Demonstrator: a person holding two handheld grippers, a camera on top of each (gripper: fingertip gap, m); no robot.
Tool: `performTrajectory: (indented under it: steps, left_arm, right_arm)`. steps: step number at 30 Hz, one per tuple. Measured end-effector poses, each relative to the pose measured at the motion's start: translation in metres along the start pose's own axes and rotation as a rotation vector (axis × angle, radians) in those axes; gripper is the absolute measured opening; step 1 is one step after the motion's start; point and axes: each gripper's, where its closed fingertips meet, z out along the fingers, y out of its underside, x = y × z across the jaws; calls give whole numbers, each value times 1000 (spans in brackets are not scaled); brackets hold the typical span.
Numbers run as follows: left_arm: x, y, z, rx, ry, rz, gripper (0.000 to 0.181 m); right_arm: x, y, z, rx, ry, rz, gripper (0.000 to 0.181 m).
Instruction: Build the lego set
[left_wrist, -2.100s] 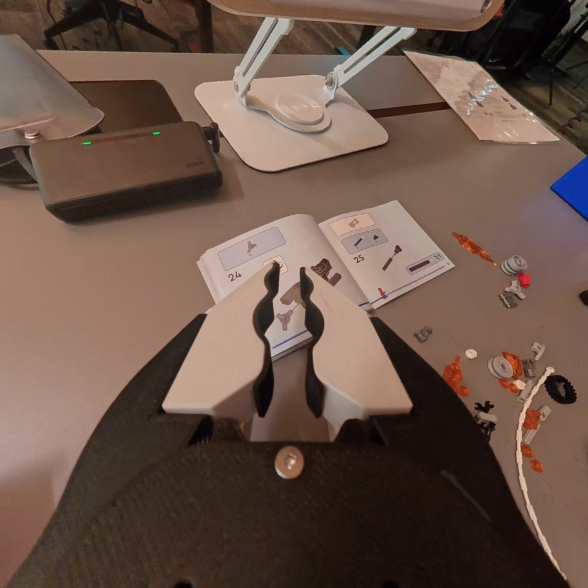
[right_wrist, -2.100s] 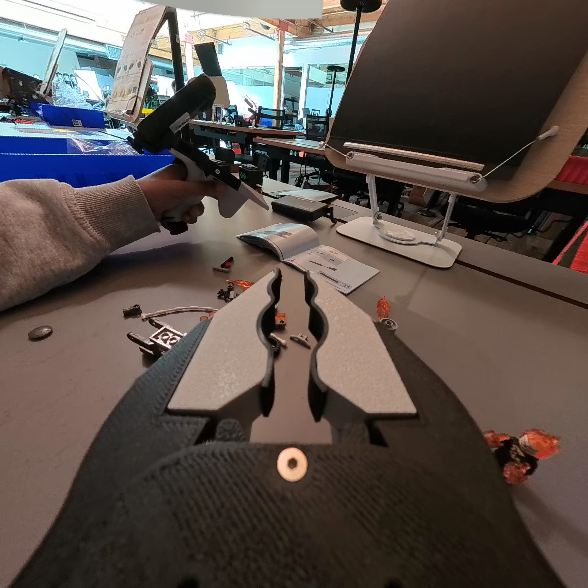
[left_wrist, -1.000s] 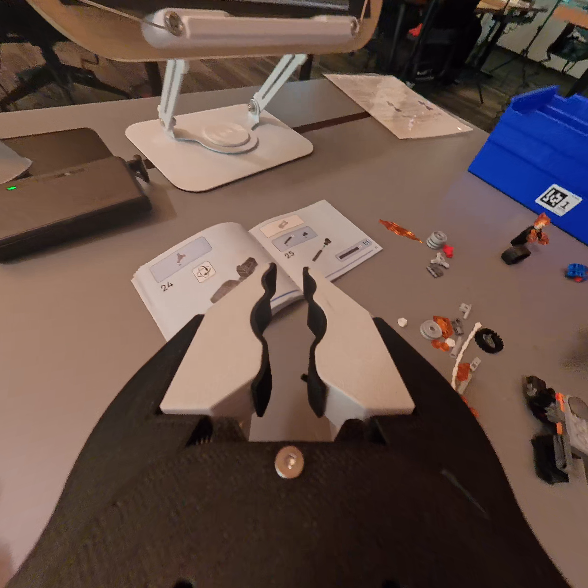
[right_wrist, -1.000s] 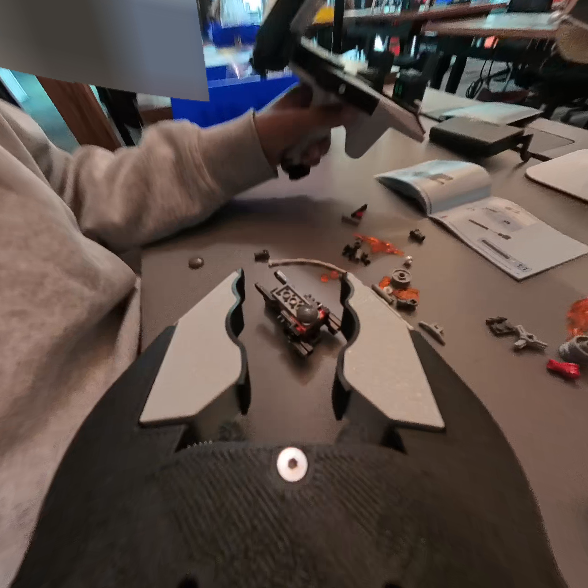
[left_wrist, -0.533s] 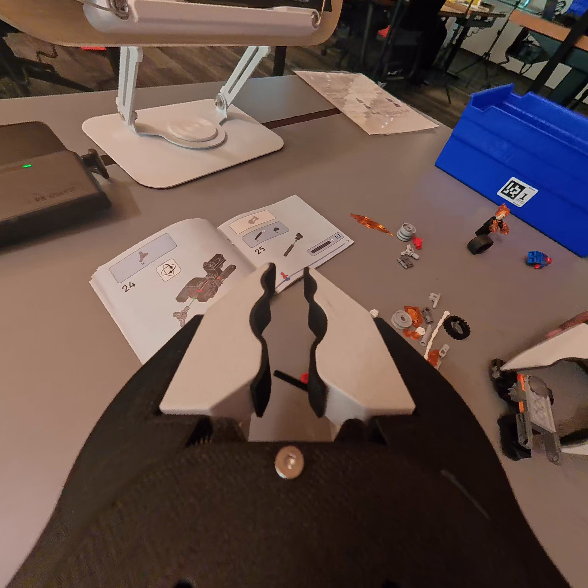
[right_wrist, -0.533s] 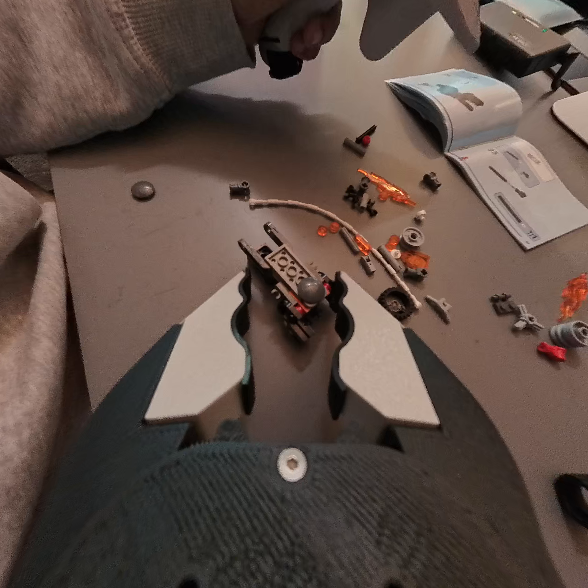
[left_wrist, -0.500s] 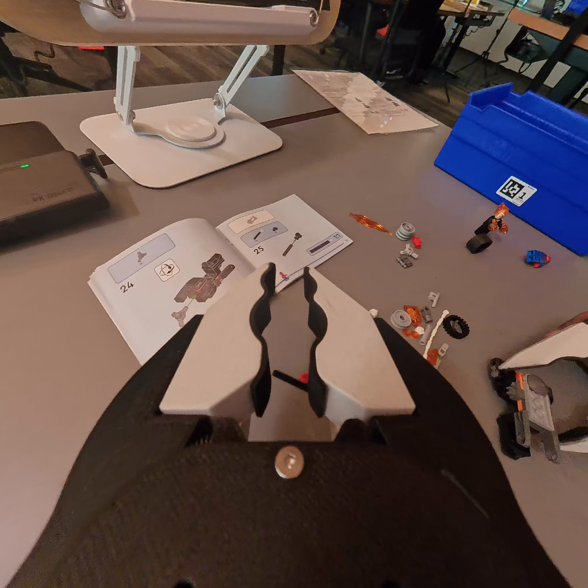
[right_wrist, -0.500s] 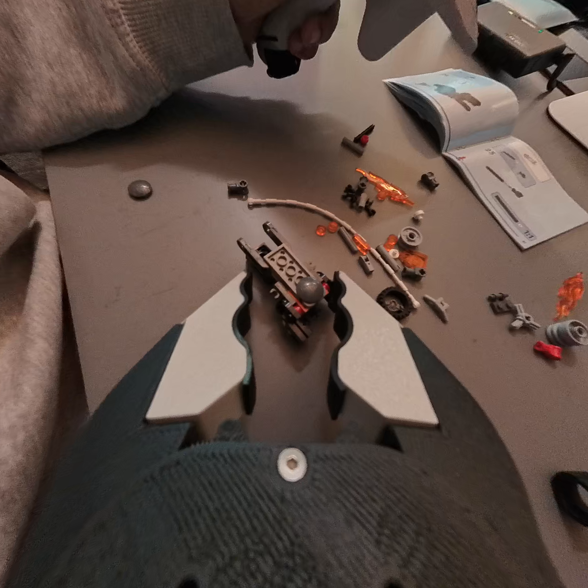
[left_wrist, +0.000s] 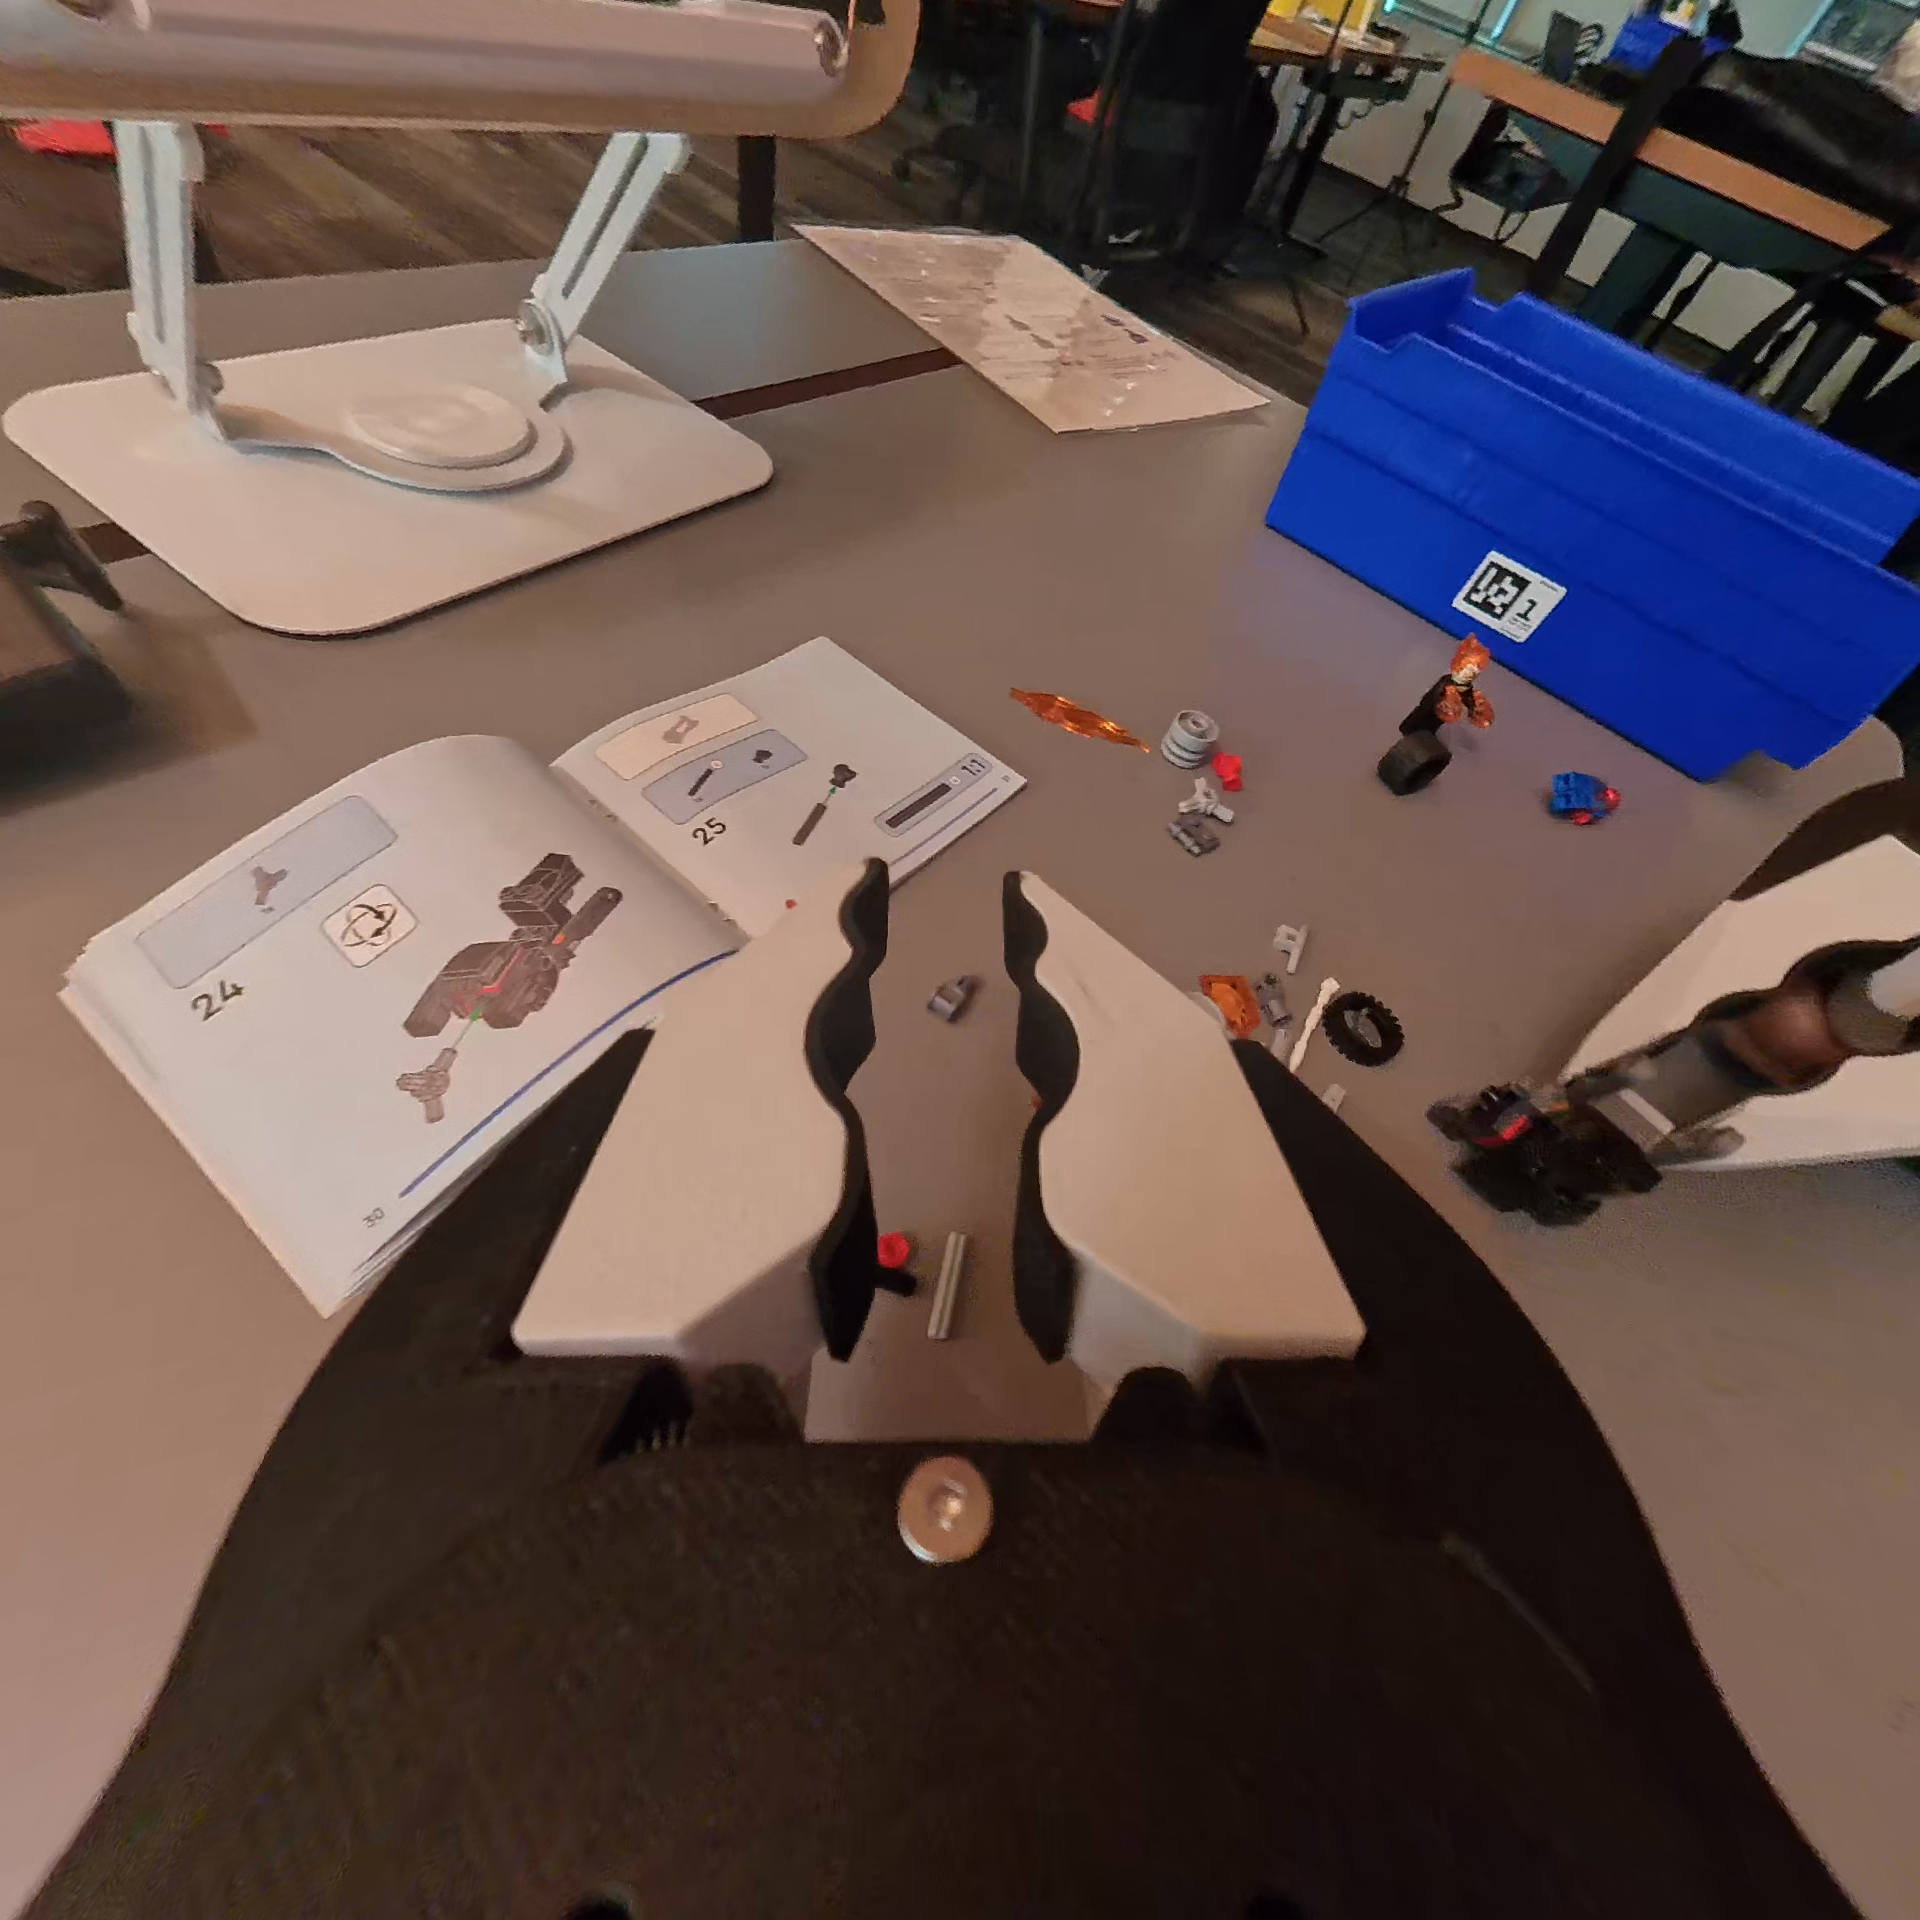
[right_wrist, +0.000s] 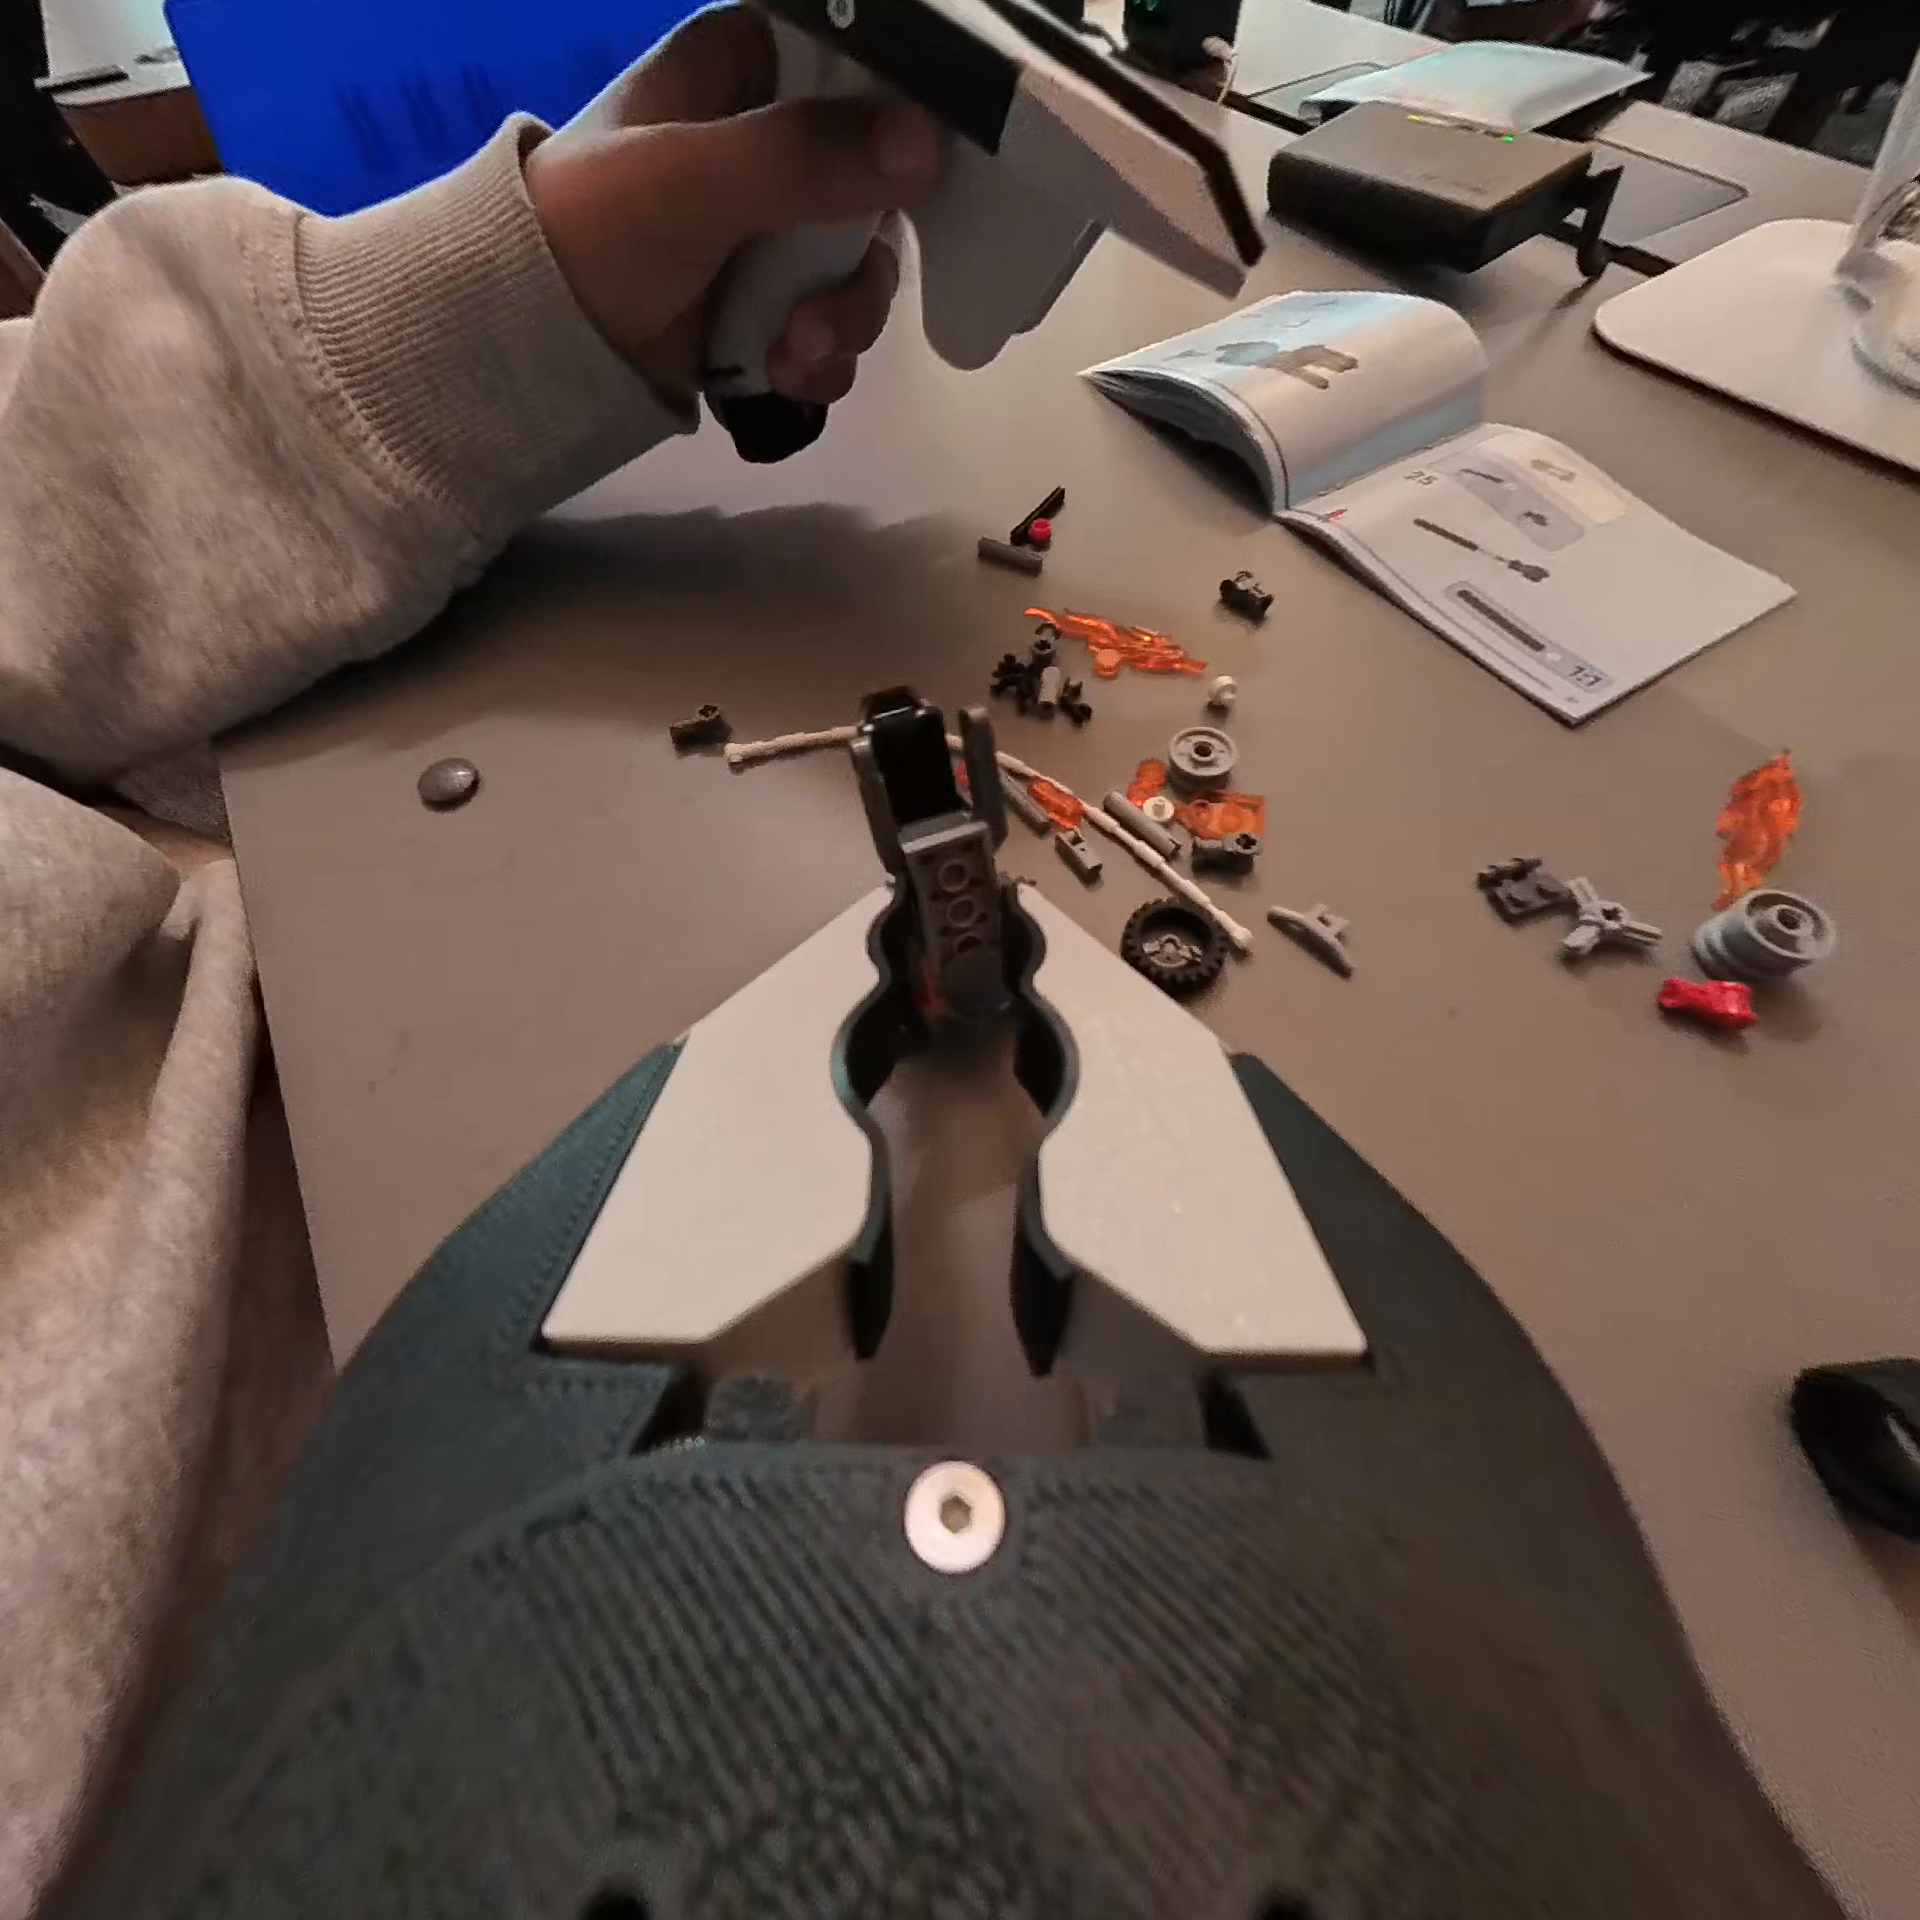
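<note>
My right gripper is shut on a dark grey and black lego assembly, which sticks out forward past the fingertips, low over the table. The left wrist view shows that assembly blurred at the right. My left gripper hovers over the table with its jaws narrowly apart and empty. Through the gap I see a small grey piece, a red piece and a grey rod lying on the table. Loose pieces lie ahead: a black tyre, a grey hub, orange flames and a white hose.
An open instruction booklet lies left of my left gripper. A blue bin stands at the right, with a minifigure in front of it. A white stand base and a laminated sheet lie farther back. A person's sleeve rests at the table's near edge. One gripper's finger ends stand about 15 cm off the other's. It is some 8 cm from my left tips to the small grey piece. It is also in sight in the right wrist view.
My right gripper has closed on the lego assembly and turned it to point forward off the table. My left gripper has shifted right over the small pieces, its jaw gap unchanged.
</note>
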Motion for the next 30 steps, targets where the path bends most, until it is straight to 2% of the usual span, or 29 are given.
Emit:
performTrajectory:
  steps: [6,11,13,18,24,30]
  left_arm:
    - [23,5,6,-33,110,28,24]
    - [103,24,-3,-132,564,4,46]
    - [123,38,-4,-197,645,23,47]
    - [142,60,1,-299,676,83,46]
    - [150,60,2,-286,680,130,18]
    - [153,54,-2,-246,689,173,16]
  right_arm:
    - [5,0,-2,6,11,25,14]
    - [10,-3,-5,31,16,68,14]
    - [12,-5,-7,49,16,89,14]
    - [16,-7,-9,75,19,116,14]
    - [14,-8,-9,79,16,99,14]
    - [6,-9,-10,81,-8,57,14]
